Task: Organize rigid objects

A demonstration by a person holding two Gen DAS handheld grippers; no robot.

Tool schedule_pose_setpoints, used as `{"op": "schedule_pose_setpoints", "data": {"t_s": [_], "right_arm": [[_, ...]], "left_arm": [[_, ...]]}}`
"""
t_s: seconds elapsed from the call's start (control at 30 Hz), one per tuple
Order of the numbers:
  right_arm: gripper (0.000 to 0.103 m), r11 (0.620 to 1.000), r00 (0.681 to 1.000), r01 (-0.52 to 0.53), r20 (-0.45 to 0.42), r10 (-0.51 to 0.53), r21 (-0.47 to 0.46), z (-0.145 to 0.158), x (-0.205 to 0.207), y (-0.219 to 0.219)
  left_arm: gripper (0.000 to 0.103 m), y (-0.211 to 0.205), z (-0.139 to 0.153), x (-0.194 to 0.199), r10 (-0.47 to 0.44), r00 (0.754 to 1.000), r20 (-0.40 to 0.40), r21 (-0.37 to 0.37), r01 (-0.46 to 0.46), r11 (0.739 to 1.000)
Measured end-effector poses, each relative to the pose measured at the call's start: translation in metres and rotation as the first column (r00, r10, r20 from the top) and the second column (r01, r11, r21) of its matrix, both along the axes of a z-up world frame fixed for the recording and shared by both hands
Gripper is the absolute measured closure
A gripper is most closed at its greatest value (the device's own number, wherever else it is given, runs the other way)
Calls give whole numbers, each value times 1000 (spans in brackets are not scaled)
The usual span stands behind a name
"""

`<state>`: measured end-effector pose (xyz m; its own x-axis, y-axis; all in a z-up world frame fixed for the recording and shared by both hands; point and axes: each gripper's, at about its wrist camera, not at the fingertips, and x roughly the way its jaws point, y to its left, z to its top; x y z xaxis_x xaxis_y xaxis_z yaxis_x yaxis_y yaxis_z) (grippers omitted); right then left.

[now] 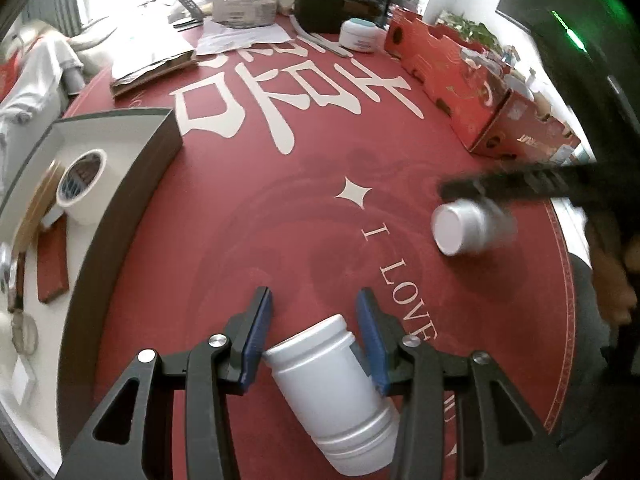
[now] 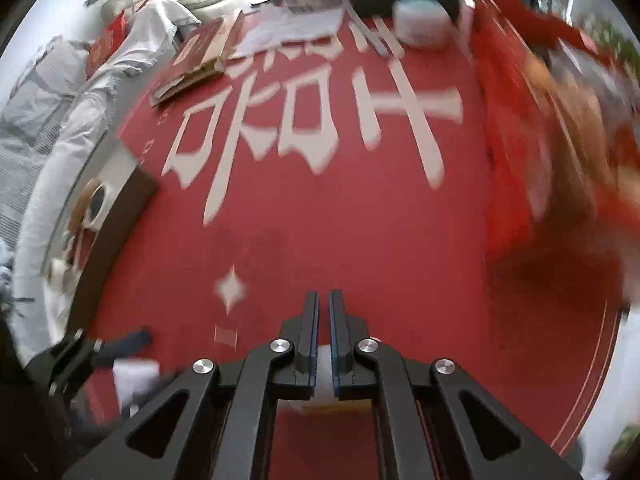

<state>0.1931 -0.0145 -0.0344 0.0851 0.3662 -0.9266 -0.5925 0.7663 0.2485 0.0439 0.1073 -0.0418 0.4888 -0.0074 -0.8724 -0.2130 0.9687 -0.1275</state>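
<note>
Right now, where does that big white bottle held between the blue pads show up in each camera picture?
Left wrist view: the white bottle sits bottom centre, tilted, clamped by the left tool.
Right wrist view: a blurred white shape at bottom left, beside the other tool's blue tip, is probably it.
Shared landmark: the white four-pointed star printed on the red table mat.

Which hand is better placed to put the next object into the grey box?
The left. Its gripper already holds the white bottle between its pads, and the grey box lies on its side. The right gripper is shut, apparently on nothing.
</note>
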Motion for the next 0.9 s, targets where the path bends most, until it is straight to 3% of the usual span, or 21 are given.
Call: {"op": "schedule_pose_setpoints", "data": {"t_s": [0.1,0.17,0.2,0.23,0.27,0.3,0.53,0.6,0.77,0.87,0.9], "right_arm": [[95,1000,998,14,-57,-14,1,-5,-17,-23],[89,999,997,-3,-75,6,37,-4,-29,-32],[71,999,997,-11,-70,14,52,-3,-34,-36],[27,998,998,-12,-67,16,67,0,-37,-38],[6,997,998,-2,-61,6,72,2,-40,-40],[1,994,999,13,-41,-9,106,9,-43,-44],[3,978,983,-183,24,181,102,29,-76,-24],[9,977,980,-200,34,198,78,23,-84,-14],[9,979,981,-194,-8,195,57,12,-86,-6],[14,976,976,-217,6,217,19,11,-91,4],[22,973,973,-231,-2,231,0,8,-93,10]], "left_arm": [[56,-3,0,-2,7,1000,2,11,-7,1000],[56,-3,-1,-3,11,1000,9,14,-11,1000],[56,-4,-1,-4,11,1000,10,17,-11,1000],[56,-5,-1,-5,11,1000,7,21,-11,1000],[55,-5,-1,-5,12,1000,5,24,-12,1000],[55,-6,-2,-5,13,1000,3,26,-13,1000],[54,-6,-1,-13,43,999,-3,28,-43,999],[54,-4,-1,-19,66,998,-17,23,-65,998],[54,12,1,-44,149,988,-34,-45,-150,988],[46,15,0,-52,182,981,-61,-47,-185,982],[39,14,1,-55,190,979,-70,-41,-193,980]]}}
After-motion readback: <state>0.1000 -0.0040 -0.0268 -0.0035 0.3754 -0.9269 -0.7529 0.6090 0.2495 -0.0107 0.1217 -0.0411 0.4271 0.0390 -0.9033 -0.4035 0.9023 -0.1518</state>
